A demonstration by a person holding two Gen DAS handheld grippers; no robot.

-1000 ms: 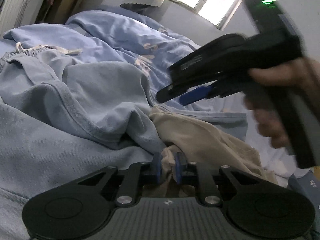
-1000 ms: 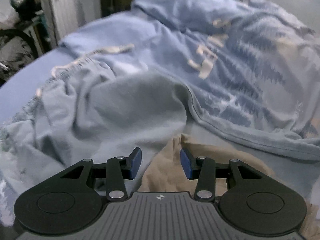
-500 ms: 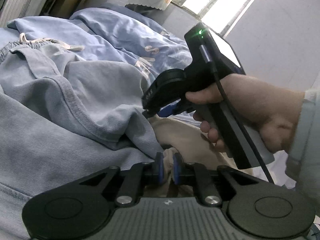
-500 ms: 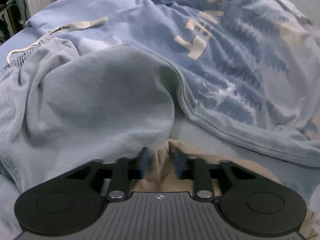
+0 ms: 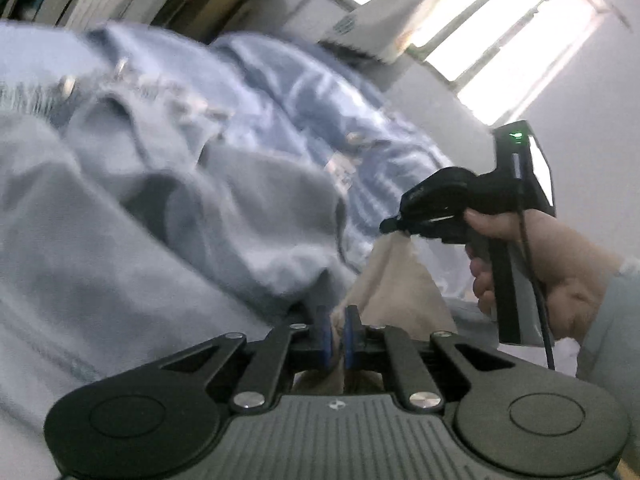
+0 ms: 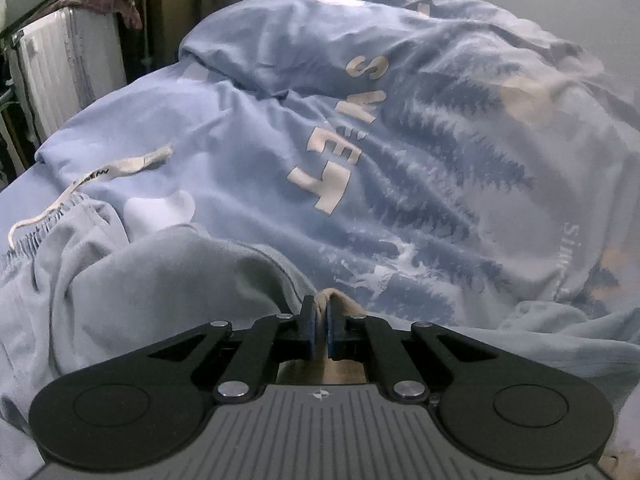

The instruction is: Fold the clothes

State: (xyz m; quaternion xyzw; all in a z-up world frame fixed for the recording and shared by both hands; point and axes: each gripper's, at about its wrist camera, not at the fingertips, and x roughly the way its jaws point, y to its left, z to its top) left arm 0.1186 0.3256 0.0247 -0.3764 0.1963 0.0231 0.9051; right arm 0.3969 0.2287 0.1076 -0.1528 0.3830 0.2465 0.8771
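Barely any of the folding had been done, as far as could be judged: no garment was seen laid flat or squared, and everything was still heaped together on the bed. What had been secured was a two-point hold on one piece, so the lifting clear, spreading and folding were all judged to be left.

At the left, the grey-blue trousers were bunched up, their gathered waistband and white drawstring trailing toward the bed's edge. Near the middle, the left gripper was seen with its blue pads drawn together on a fold of the beige garment, the cloth pinched between them and bulging above. In the right wrist view the right gripper was likewise clamped, a small hump of the same beige fabric standing up just past its fingertips; from the left wrist view its tip was seen biting a raised peak of that cloth, with a person's hand wrapped round the handle.

The beige garment looked thin, soft and creased. It was stretched into a slack ridge between the two grips, and most of it was hidden beneath the trousers and the grippers, so its kind could not be told. Further right, the pale blue duvet, printed with dark trees and cream lettering, was rumpled over the far side of the bed, its edge lying just beside the beige cloth.
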